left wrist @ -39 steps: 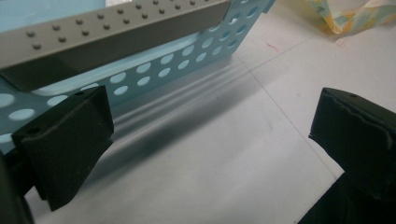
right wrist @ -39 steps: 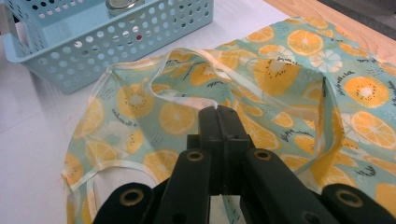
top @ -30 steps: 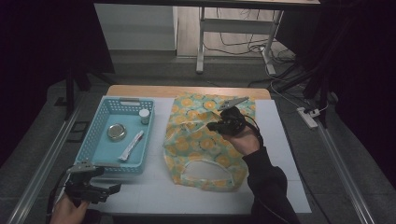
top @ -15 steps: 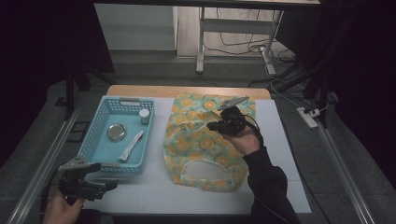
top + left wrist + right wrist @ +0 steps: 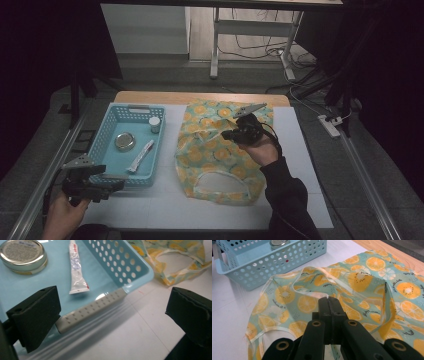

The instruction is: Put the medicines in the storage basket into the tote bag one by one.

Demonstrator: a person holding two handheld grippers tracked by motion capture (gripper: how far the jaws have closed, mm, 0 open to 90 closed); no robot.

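Step in hand: looks like the bag is getting held open so the basket stuff can be packed into it, and the picking part isn't started yet.

Right gripper (image 5: 231, 133): jaws are pinched together on a fold of the fruit-print bag (image 5: 215, 150), lifting its rim a bit off the white table (image 5: 165, 205). In the right gripper view the cloth edge (image 5: 312, 293) is running right into the closed tips.

Left gripper (image 5: 112, 186): hovering at the near right corner of the blue basket (image 5: 107, 127), jaws spread wide, holding nothing.

Bag: lying flat-ish in the middle of the table, just right of the basket, handle loop facing the person.

In the basket: a white tube (image 5: 76, 267), a round tin (image 5: 23, 255) and a small white-capped jar (image 5: 154, 124).

Next move, my guess: the left gripper is going to need to tip down over the basket wall and line its jaws across the tube, which is closest.
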